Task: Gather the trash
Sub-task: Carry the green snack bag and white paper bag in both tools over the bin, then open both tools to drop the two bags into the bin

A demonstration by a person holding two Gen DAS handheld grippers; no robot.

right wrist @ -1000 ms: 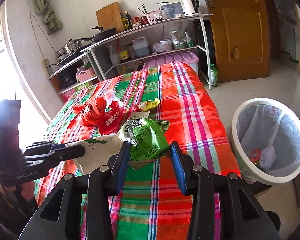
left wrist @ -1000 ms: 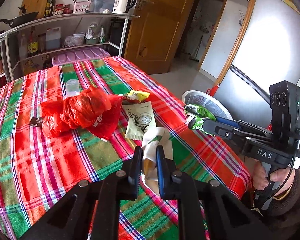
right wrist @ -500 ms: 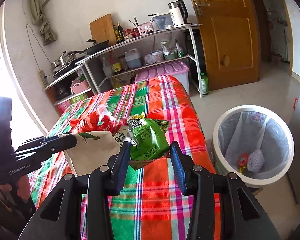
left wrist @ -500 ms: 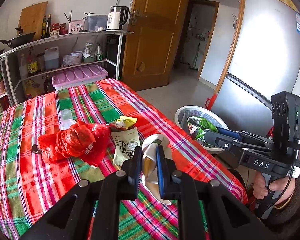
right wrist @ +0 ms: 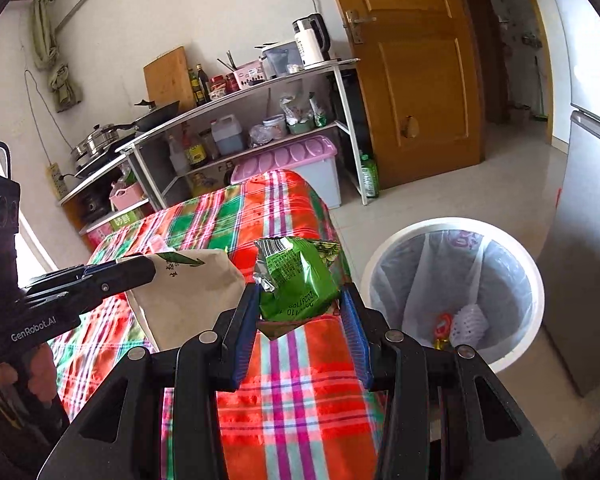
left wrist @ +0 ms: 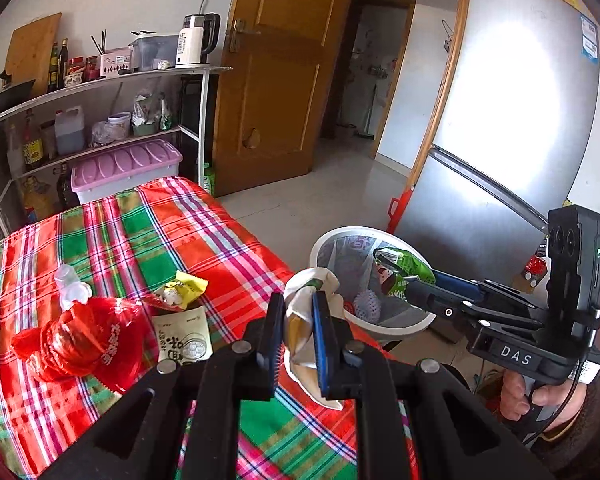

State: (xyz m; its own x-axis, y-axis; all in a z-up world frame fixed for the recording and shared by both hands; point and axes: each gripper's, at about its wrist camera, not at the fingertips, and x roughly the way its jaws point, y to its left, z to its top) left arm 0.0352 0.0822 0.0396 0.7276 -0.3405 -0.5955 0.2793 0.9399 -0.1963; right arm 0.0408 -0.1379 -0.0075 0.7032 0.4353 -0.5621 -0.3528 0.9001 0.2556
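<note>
Plainly both carry trash toward the bin [right wrist: 452, 292] at right; left hand-held gripper [left wrist: 296, 336] pinches a white bag [left wrist: 306, 312]; right hand-held gripper [right wrist: 300, 316] clamps a green packet [right wrist: 296, 280].

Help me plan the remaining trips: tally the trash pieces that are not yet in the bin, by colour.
Red: 1, the red bag
Yellow: 1, the yellow wrapper
Green: 1, the green packet, held
Cream: 2, the cream packet, held, and the flat printed packet
Clear: 1, the clear bottle
Total: 6
</note>
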